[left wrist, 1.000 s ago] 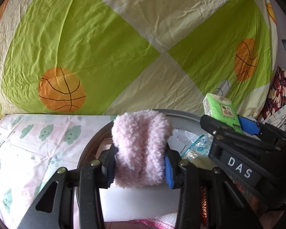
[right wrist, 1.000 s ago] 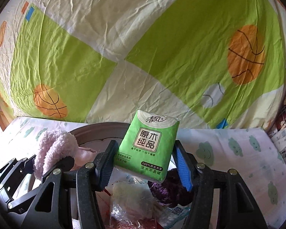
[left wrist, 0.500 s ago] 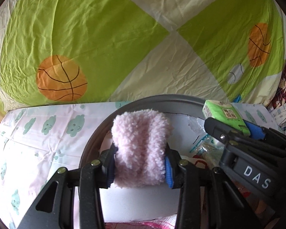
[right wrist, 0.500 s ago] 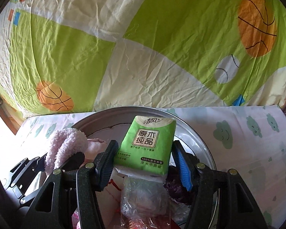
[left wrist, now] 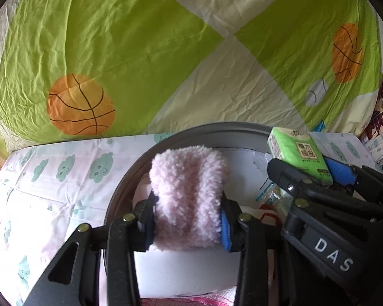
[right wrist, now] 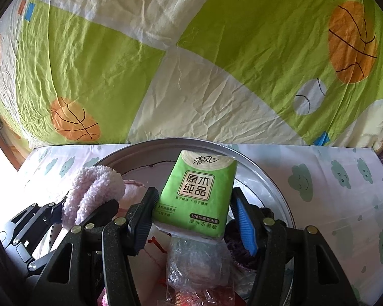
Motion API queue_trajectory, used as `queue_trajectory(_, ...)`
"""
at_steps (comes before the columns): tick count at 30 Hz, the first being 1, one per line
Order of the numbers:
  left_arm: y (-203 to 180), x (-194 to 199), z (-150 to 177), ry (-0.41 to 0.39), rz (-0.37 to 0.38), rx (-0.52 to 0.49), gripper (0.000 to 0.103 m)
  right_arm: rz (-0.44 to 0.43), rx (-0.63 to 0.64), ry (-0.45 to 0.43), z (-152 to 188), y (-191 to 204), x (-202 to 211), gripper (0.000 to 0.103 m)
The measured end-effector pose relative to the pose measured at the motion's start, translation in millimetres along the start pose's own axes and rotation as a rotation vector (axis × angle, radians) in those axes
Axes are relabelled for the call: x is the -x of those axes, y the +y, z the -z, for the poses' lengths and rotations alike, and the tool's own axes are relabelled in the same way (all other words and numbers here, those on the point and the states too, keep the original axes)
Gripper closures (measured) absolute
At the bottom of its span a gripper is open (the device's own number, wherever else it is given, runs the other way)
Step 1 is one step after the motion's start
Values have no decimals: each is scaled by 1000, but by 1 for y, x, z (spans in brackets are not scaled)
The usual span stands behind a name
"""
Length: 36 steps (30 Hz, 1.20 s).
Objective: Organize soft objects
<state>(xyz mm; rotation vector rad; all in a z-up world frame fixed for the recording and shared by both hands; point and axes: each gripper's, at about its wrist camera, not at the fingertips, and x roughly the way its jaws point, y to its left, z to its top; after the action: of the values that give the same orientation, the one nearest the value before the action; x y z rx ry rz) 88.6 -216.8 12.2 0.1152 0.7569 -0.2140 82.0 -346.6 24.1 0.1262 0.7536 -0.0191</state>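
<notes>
We see the left hand-held gripper (left wrist: 187, 219) pinching a fluffy pink cloth (left wrist: 189, 199) between its pads, the cloth standing upright and bulging above the fingers. It hangs over the left part of a round grey basin (left wrist: 212, 131) that sits on a bed sheet printed with teal clouds (left wrist: 63, 168).

The right hand-held gripper (right wrist: 194, 213) is clamped on a green tissue pack (right wrist: 198, 193), which tilts slightly to the right and shows its printed face to the camera. This pack is held above the middle of the basin, just right of the pink cloth.

Below the pack, inside the basin, lie a crinkled clear plastic bag (right wrist: 196, 260) and a dark purple knitted item (right wrist: 240, 244). Beyond the basin, on the far side, rises a green and cream quilt with basketball prints (right wrist: 191, 63).
</notes>
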Motion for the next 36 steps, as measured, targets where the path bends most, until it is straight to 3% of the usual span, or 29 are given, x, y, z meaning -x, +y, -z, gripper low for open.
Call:
queue_trajectory(4,-4,0,-1,15,4,-35,26,-2,3,12,1,2,-2,41)
queue_trajectory(6,-8,2,0,7,0,-55,3,-4,2,17,1,2,-2,33)
queue_trajectory(7,-10,4,-1,-2,2,-68,0,-4,-4,12,1,1,-1,32)
queue_trajectory(12,-10,9,0,-31,-4,-80,0,-11,-77,-51,2,-10,11,31)
queue_trajectory(19,-5,23,5,-91,43,-35,0,-26,-183,-159,15,-24,40,30)
queue_trajectory(23,-2,36,12,-182,38,-7,0,37,-197,-252,30,-25,57,27)
queue_trajectory(24,-2,38,15,-197,26,-12,0,39,-211,-280,36,-26,60,22)
queue_trajectory(27,3,42,26,-237,4,-5,0,38,-227,-351,49,-27,68,19)
queue_trajectory(32,12,57,37,-367,-20,35,0,58,-201,-403,63,-20,73,19)
queue_trajectory(36,12,58,44,-401,-32,22,0,88,-173,-444,73,-13,79,19)
